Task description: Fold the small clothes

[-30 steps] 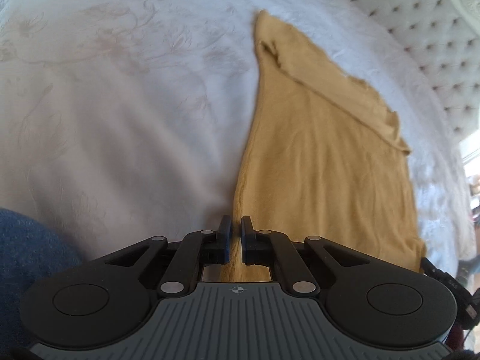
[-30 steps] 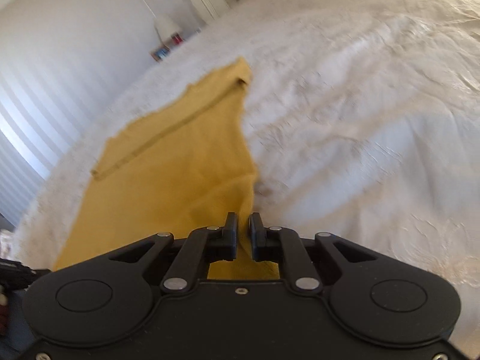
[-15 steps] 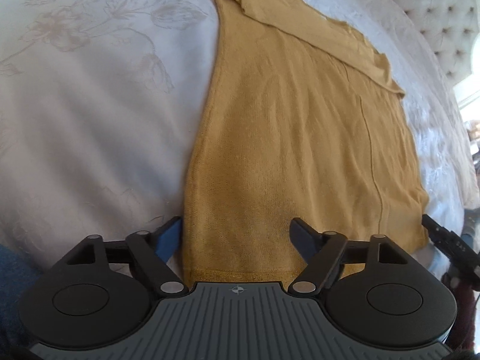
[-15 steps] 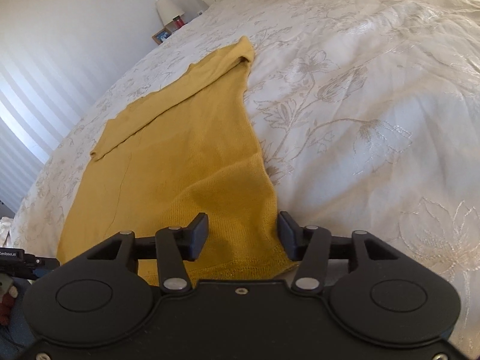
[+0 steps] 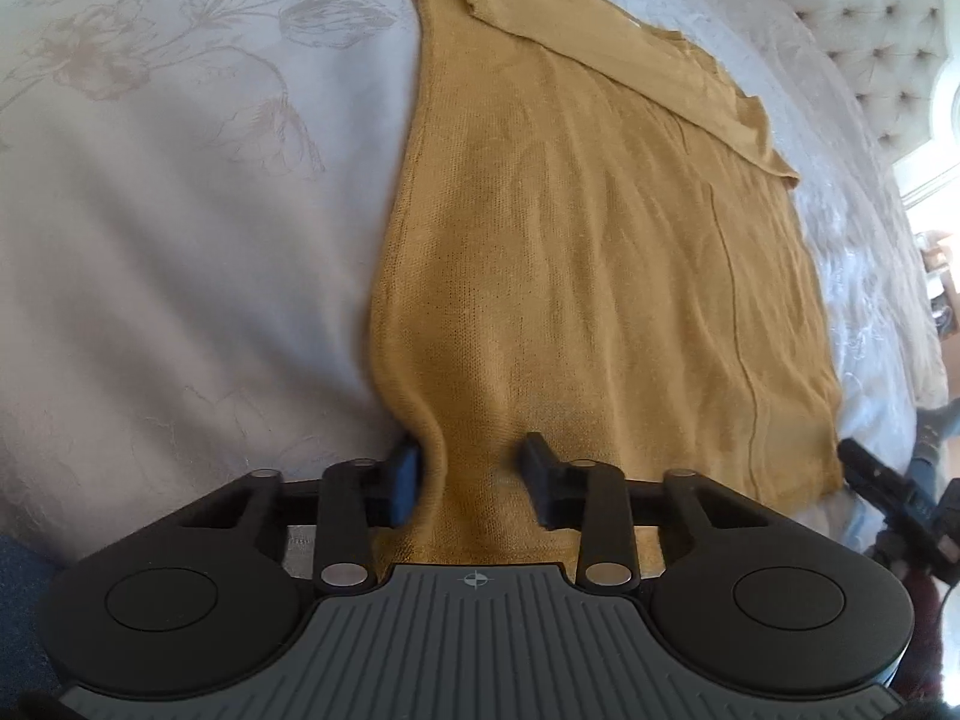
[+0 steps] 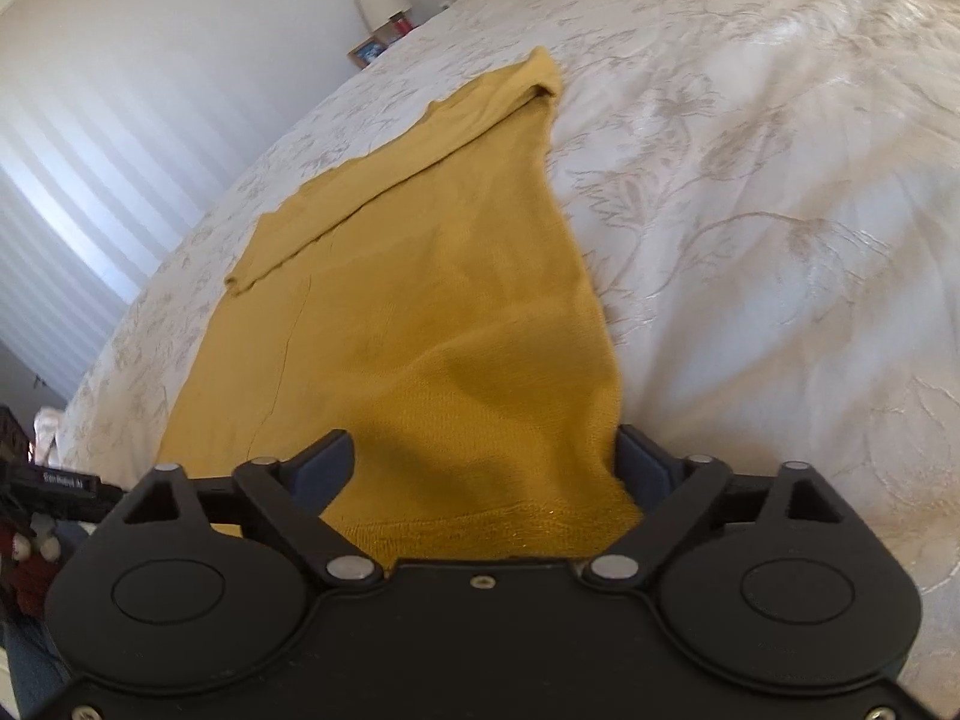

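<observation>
Left gripper (image 5: 471,471): jaws closing, near left corner of the garment's hem bunched between them, pads not yet pressing.
Right gripper (image 6: 483,465): jaws opening, set wide, near right corner of the hem between them, ungripped.
Mustard knit garment (image 5: 576,252): spread flat on the bed, far edge folded over.
Bedspread (image 6: 750,180): white, floral embroidery.
Tufted headboard (image 5: 864,18): beyond.
Lamp (image 6: 378,0): far corner.

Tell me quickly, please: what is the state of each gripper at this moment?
Left gripper: fingers closing around the near hem of the yellow garment, not yet pressing it.
Right gripper: fingers opening wide, garment hem between them, not gripped.
</observation>
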Demonstrator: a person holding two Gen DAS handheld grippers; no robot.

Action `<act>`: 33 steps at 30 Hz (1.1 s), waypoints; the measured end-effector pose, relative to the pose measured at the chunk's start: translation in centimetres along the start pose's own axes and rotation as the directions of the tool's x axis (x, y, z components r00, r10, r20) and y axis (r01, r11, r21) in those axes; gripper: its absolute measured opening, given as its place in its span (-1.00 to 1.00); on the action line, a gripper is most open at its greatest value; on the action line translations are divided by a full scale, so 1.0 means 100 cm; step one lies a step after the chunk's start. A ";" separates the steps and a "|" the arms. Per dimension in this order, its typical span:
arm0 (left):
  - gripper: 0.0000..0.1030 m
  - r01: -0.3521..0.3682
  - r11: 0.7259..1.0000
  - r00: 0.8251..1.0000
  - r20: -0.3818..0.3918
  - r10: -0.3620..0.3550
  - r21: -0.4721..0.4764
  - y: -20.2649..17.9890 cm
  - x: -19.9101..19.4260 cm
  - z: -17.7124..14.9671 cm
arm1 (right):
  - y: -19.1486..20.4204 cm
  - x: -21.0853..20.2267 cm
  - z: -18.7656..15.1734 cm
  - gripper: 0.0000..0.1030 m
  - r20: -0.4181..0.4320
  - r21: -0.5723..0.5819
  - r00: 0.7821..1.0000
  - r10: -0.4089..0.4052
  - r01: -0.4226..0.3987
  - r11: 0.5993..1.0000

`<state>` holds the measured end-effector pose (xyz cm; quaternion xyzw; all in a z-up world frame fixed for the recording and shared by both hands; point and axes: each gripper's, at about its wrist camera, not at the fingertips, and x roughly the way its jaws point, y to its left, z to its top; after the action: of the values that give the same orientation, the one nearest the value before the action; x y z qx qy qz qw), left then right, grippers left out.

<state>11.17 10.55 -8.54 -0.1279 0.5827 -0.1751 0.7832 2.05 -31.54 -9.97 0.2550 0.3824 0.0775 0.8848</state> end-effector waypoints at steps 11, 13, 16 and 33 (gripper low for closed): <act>-0.84 0.046 0.999 0.999 0.026 -0.047 0.017 0.001 -0.006 -0.002 | -0.021 -0.010 -0.001 -0.66 -0.004 0.128 1.000 -0.009 0.009 0.992; -0.84 0.062 0.998 0.997 0.053 -0.064 0.032 -0.001 -0.011 -0.004 | -0.016 -0.014 0.000 -0.68 0.026 0.114 1.000 0.000 -0.002 0.994; -0.85 0.091 0.994 0.988 0.121 -0.096 0.053 -0.004 -0.023 -0.007 | -0.014 -0.025 0.006 -0.68 0.116 0.133 0.991 0.065 -0.080 0.988; -0.85 0.221 0.974 0.901 0.374 -0.220 0.040 -0.012 -0.063 0.031 | -0.015 -0.032 0.041 -0.82 0.287 0.197 0.948 0.136 -0.197 0.960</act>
<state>12.30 12.10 -1.65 -0.2255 0.4037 -0.2337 0.8553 2.65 -35.52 -6.34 0.3924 0.2413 0.0733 0.8845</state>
